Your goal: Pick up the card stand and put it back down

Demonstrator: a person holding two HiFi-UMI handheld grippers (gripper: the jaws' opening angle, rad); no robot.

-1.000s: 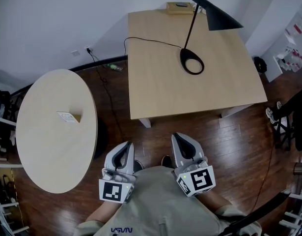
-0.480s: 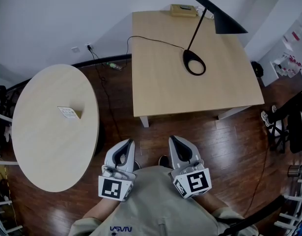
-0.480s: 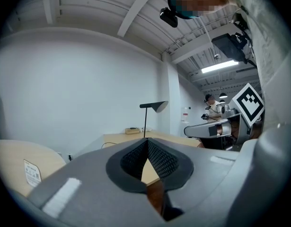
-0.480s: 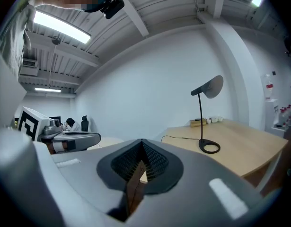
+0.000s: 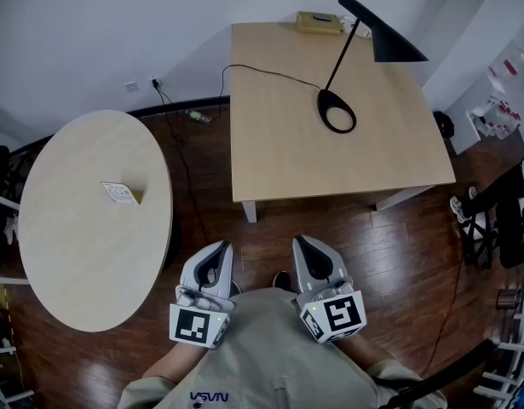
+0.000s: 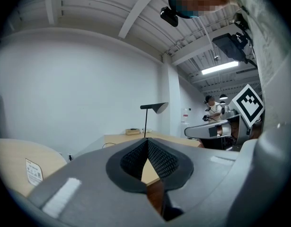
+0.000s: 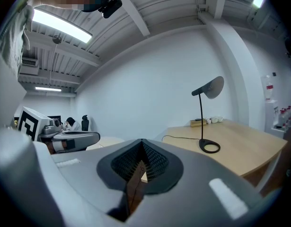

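Still | left claw (image 5: pixel 217 254), right claw (image 5: pixel 306 247) closed, empty | card stand (image 5: pixel 121 193) unmoved on round table (image 5: pixel 91 267)

card stand (image 5: pixel 121 193): print on its card too small to read
box (image 5: pixel 319 21): at the square desk's (image 5: pixel 279 152) far edge, too small to identify
shelves (image 5: pixel 492 109): cut off by the right edge, contents blurred
forearm (image 5: pixel 172 366): cut off by the bottom edge

Left gripper (image 5: pixel 212 267) and right gripper (image 5: pixel 315 261) are held low and close in, side by side, noses pointing forward. Both pairs of jaws are pressed together, nothing between them.
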